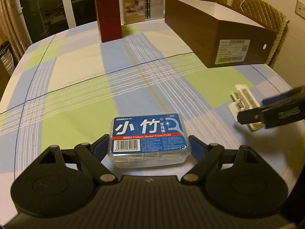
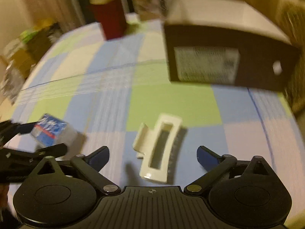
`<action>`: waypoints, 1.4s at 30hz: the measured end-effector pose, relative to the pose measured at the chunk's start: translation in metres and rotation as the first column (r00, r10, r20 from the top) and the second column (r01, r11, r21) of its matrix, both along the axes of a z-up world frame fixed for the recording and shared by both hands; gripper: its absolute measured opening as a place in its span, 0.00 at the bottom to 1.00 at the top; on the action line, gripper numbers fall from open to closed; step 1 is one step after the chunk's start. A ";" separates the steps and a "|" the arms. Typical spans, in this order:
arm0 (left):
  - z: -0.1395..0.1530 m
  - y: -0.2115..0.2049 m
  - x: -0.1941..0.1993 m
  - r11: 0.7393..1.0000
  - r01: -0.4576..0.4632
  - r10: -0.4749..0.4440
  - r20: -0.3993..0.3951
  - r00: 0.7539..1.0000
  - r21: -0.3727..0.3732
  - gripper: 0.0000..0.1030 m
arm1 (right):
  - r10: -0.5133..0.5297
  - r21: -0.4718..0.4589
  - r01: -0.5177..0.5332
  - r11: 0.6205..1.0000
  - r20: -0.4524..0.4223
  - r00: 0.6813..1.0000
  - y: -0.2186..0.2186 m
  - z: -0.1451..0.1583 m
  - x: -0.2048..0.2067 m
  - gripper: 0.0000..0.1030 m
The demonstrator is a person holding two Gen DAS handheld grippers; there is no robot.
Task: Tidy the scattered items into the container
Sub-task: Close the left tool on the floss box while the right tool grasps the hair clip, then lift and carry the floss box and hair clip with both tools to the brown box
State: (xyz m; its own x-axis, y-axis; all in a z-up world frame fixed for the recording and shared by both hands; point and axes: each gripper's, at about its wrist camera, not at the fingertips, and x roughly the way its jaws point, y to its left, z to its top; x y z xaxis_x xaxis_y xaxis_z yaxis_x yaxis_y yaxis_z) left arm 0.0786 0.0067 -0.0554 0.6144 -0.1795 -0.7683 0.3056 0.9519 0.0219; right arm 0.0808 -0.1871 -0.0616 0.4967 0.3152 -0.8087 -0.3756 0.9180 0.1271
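Observation:
A clear box of dental floss picks with a blue label (image 1: 147,135) lies on the checked tablecloth between the fingers of my left gripper (image 1: 148,145), whose blue pads touch its two sides. It also shows in the right wrist view (image 2: 50,133), held by the left gripper (image 2: 42,137). A white hair claw clip (image 2: 159,148) lies on the cloth between the wide-open fingers of my right gripper (image 2: 153,156), which do not touch it. The clip (image 1: 242,103) and the right gripper (image 1: 247,117) show at the right of the left wrist view. The brown open box (image 1: 219,36) stands at the back right.
A dark red box (image 1: 110,17) and a white printed carton (image 1: 142,5) stand at the table's far side. A padded chair (image 1: 266,11) is behind the brown box (image 2: 225,57). The table edge curves round at left and right.

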 end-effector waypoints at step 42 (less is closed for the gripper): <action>-0.007 -0.014 0.004 0.997 0.079 -0.079 -0.010 0.997 -0.017 0.82 | 0.321 -0.257 -0.354 0.899 -0.161 0.933 -0.010 -0.019 0.005 0.99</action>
